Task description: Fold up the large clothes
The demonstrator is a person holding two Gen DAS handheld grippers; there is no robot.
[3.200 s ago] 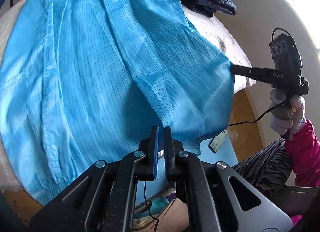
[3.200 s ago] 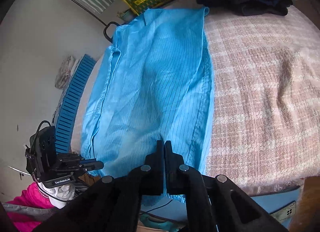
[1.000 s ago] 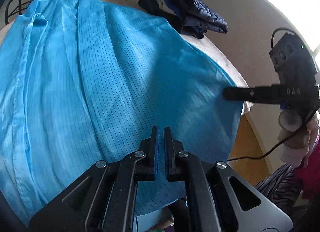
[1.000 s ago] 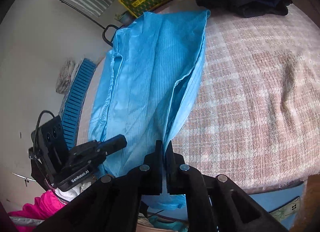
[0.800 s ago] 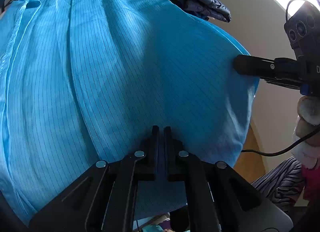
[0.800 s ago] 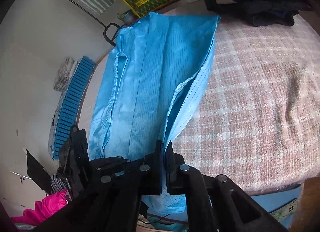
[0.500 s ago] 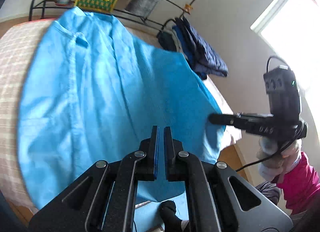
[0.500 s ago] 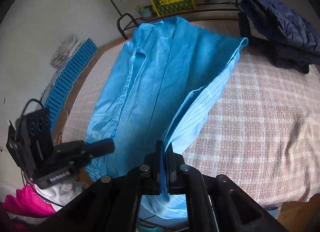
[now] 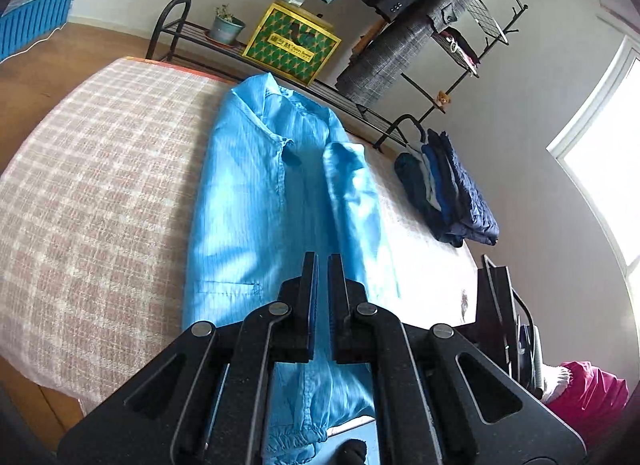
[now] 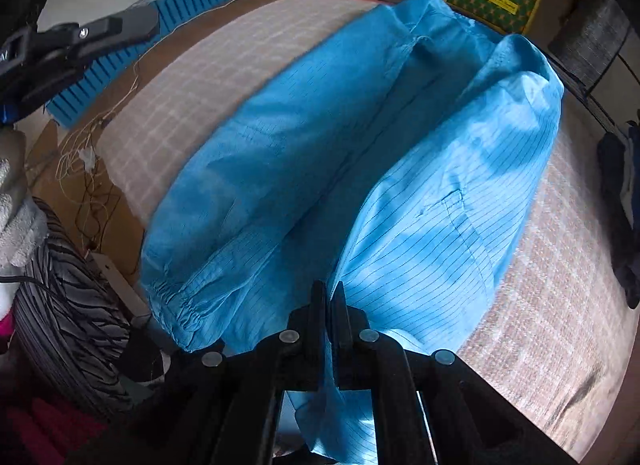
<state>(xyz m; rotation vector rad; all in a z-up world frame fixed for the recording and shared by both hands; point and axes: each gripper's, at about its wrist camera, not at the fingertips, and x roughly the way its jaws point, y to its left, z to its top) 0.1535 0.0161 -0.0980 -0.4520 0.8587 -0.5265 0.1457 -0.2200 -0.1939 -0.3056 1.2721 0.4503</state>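
A large light-blue striped garment [image 9: 248, 201] lies lengthwise on the plaid bed [image 9: 100, 185], collar at the far end. Its elastic cuff [image 9: 296, 437] hangs over the near edge. In the right wrist view my right gripper [image 10: 328, 297] is shut on the edge of the garment [image 10: 440, 193]. It holds that side up as a raised flap over the middle, and cloth hangs below the jaws. My left gripper [image 9: 322, 265] hovers above the near end with its jaws together. It also shows from the side as the left gripper [image 10: 148, 25], clear of the cloth.
A pile of dark folded clothes [image 9: 448, 201] sits on the bed's right side. Behind the bed stand a clothes rack [image 9: 440, 25], a yellow-green box [image 9: 292, 45] and a plant pot [image 9: 226, 27]. A blue ridged panel [image 10: 168, 1], cables [image 10: 88, 153] and a person's striped trouser leg [image 10: 68, 305] lie left.
My right gripper has carried the garment's side edge up and across toward the middle. My left gripper has risen and drawn back from the cloth, so more of the bed shows.
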